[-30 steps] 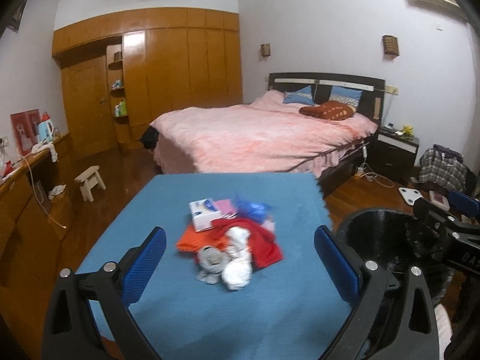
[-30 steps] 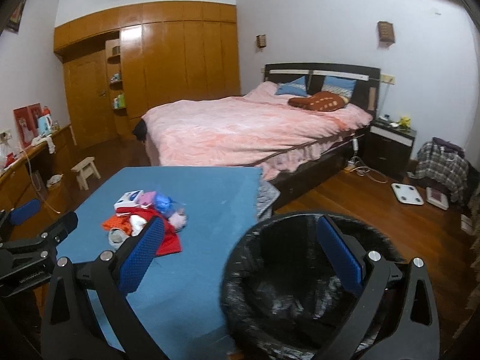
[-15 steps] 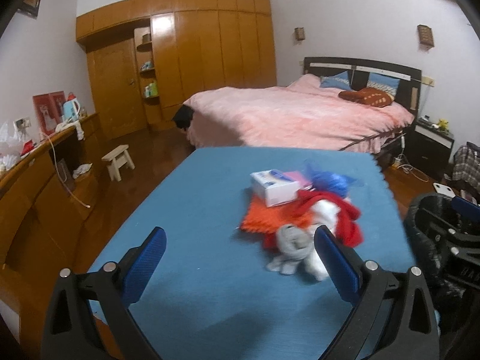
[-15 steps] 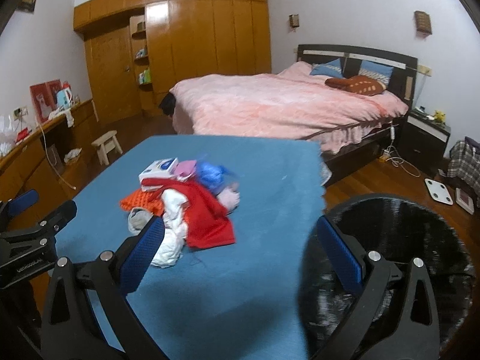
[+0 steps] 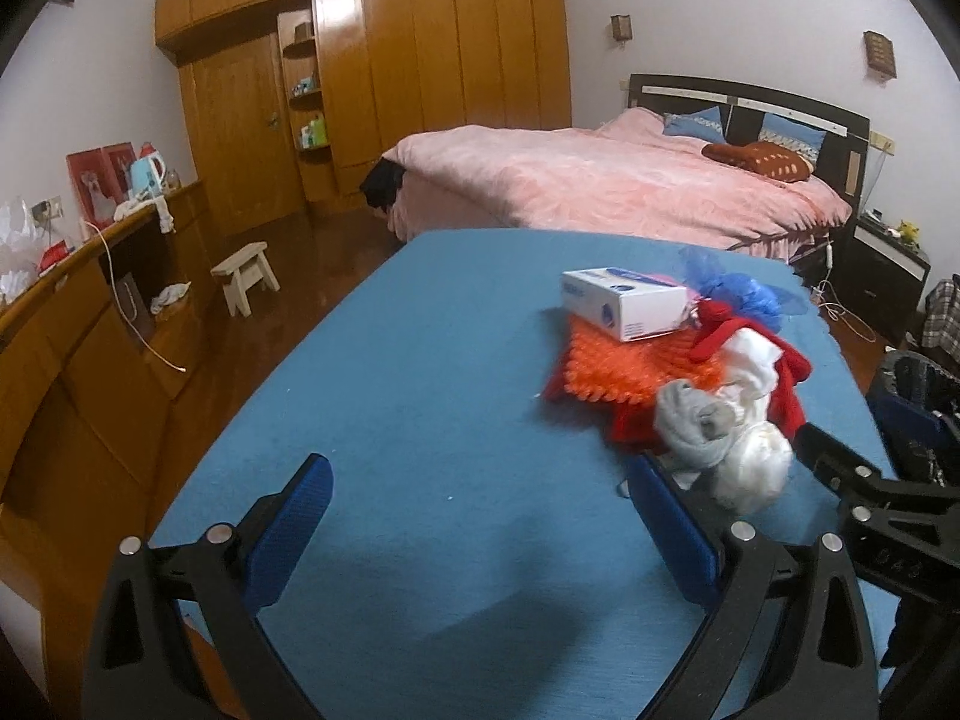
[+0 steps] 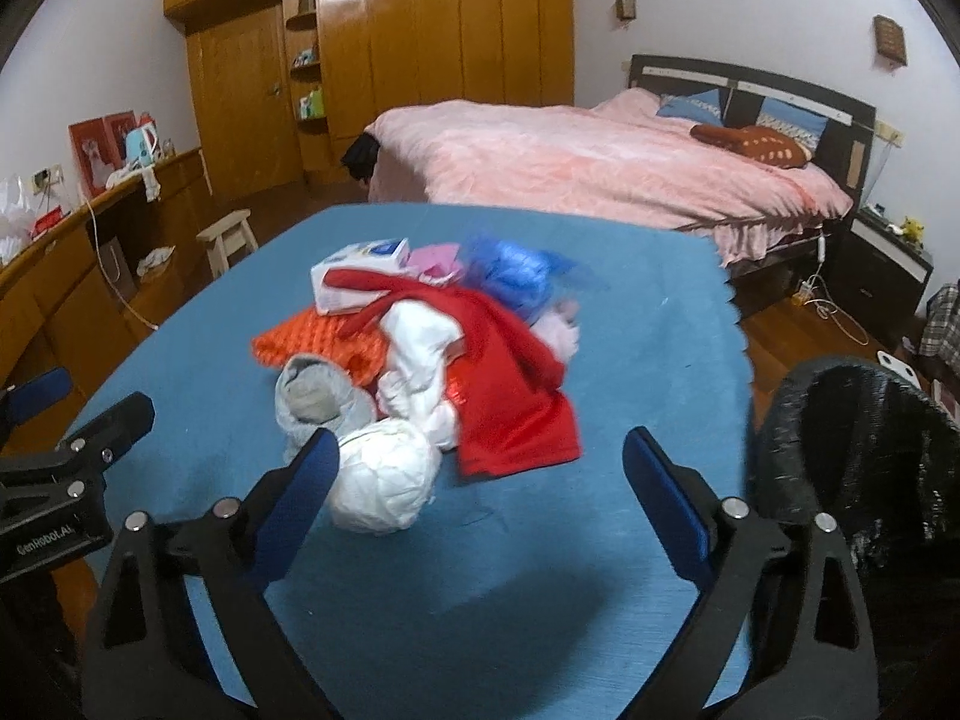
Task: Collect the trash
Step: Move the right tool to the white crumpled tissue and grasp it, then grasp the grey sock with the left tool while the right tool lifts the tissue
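A pile of trash lies on the blue table (image 6: 648, 324): a crumpled white paper ball (image 6: 384, 483), a grey sock (image 6: 318, 405), a red cloth (image 6: 510, 396), an orange knit piece (image 6: 324, 342), a white box (image 6: 360, 276) and a blue plastic bag (image 6: 510, 270). My right gripper (image 6: 480, 474) is open and empty just in front of the pile, its left finger beside the paper ball. My left gripper (image 5: 480, 510) is open and empty over bare table, left of the pile (image 5: 690, 372). A black trash bin (image 6: 858, 450) stands at the table's right edge.
A pink bed (image 6: 600, 162) stands behind the table. A wooden wardrobe (image 5: 390, 78) fills the back wall. A wooden counter (image 5: 72, 324) runs along the left, with a small stool (image 5: 246, 276) on the floor. A dark nightstand (image 6: 888, 276) stands at the right.
Both grippers have swung left and moved closer to the table. The pile has slid right in the left view and toward the centre in the right view; the bin has moved to the right edge.
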Motion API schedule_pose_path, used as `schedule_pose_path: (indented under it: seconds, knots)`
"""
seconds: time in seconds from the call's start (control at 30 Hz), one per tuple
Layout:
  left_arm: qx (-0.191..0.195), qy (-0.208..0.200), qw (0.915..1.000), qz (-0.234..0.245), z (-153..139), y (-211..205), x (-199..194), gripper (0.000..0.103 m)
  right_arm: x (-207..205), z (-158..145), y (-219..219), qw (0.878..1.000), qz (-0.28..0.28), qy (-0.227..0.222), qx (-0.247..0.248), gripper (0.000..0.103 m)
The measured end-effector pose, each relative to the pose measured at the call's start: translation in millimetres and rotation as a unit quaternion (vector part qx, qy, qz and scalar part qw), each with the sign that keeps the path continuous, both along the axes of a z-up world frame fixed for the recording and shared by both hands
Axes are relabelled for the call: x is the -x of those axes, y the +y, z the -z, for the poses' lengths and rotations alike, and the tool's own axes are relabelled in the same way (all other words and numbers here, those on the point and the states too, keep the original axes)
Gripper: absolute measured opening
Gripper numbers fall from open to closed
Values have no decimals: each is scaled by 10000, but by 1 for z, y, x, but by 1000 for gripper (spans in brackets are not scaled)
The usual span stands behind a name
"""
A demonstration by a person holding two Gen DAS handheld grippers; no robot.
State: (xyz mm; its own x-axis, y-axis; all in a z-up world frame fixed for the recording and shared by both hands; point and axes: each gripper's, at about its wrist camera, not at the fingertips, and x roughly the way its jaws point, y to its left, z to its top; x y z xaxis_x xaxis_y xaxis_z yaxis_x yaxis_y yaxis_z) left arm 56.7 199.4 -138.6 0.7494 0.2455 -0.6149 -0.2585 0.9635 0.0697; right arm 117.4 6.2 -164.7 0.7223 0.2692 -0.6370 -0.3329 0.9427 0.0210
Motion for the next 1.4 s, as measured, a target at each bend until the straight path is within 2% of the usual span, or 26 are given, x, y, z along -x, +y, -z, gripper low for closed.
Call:
schedule_pose_path:
  seconds: [0.03, 0.2, 0.4, 0.5, 0.53, 0.63, 1.03, 1.4]
  knots:
    - [9, 4, 10000, -3, 1, 1, -1, 97, -1, 3, 3, 10000, -34, 35, 10, 82]
    - [27, 16, 10000, -37, 4, 11, -2, 97, -3, 13, 18, 9996, -204, 200, 14, 77]
    - [91, 50, 9999, -81, 9, 17, -4, 97, -2, 23, 30, 9986, -393, 343, 57, 64]
    - [99, 49, 9999, -60, 9, 16, -4, 97, -3, 27, 32, 9979, -481, 429, 63, 52]
    - [96, 54, 9999, -45, 10, 16, -5, 97, -3, 28, 33, 9974, -544, 480, 38, 44]
    - [90, 65, 9999, -16, 10, 12, -6, 97, -4, 29, 33, 9960, -687, 569, -35, 37]
    - [150, 93, 9993, 321, 8, -17, -17, 93, 4, 17, -2, 9963, -638, 537, -198, 34]
    - [254, 168, 9964, 793, 20, -58, -46, 86, -3, 17, -49, 9983, -144, 521, -210, 34]
